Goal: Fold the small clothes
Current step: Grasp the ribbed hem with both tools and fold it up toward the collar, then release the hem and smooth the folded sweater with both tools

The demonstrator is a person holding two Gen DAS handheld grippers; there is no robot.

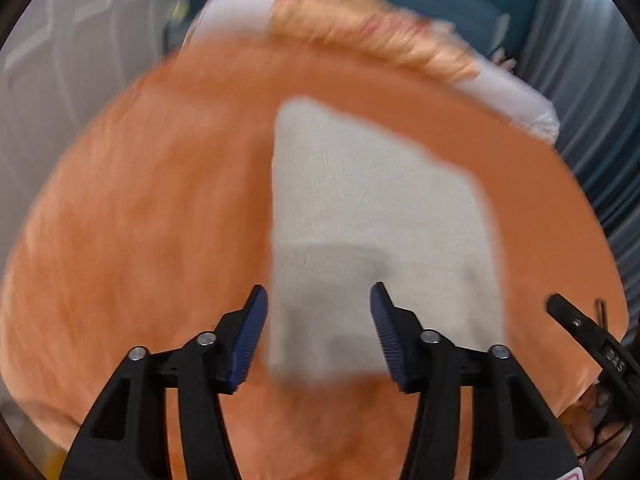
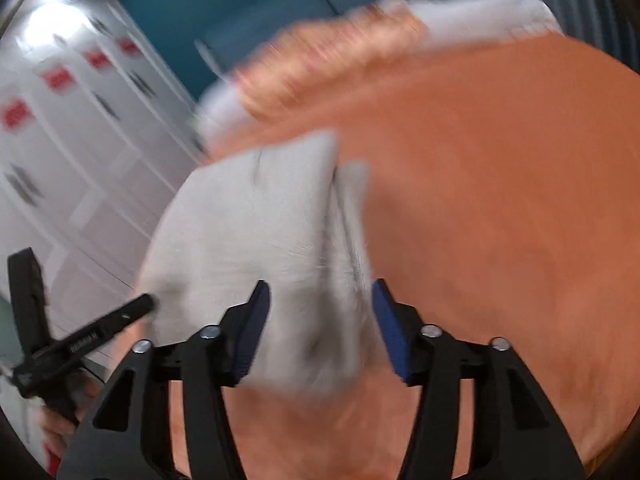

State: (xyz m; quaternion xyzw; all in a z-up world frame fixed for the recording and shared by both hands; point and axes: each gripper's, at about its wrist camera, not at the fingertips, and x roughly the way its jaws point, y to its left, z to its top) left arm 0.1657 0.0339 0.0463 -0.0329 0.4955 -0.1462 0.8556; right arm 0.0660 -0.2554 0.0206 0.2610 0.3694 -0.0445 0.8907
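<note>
A small light grey garment (image 1: 380,232) lies folded on the orange cloth-covered surface (image 1: 140,220). My left gripper (image 1: 319,304) is open just above the garment's near edge, with nothing between the fingers. In the right wrist view the same grey garment (image 2: 256,240) shows a raised crease down its right side. My right gripper (image 2: 320,300) is open over its near end, holding nothing. The other gripper shows at the right edge of the left view (image 1: 592,340) and at the left edge of the right view (image 2: 80,340). Both views are motion-blurred.
A patterned orange and pink textile (image 1: 360,28) lies on white bedding (image 1: 516,100) behind the orange surface. A white panelled cabinet (image 2: 80,140) stands to the left, a teal wall (image 2: 240,8) behind, and grey curtains (image 1: 592,80) to the right.
</note>
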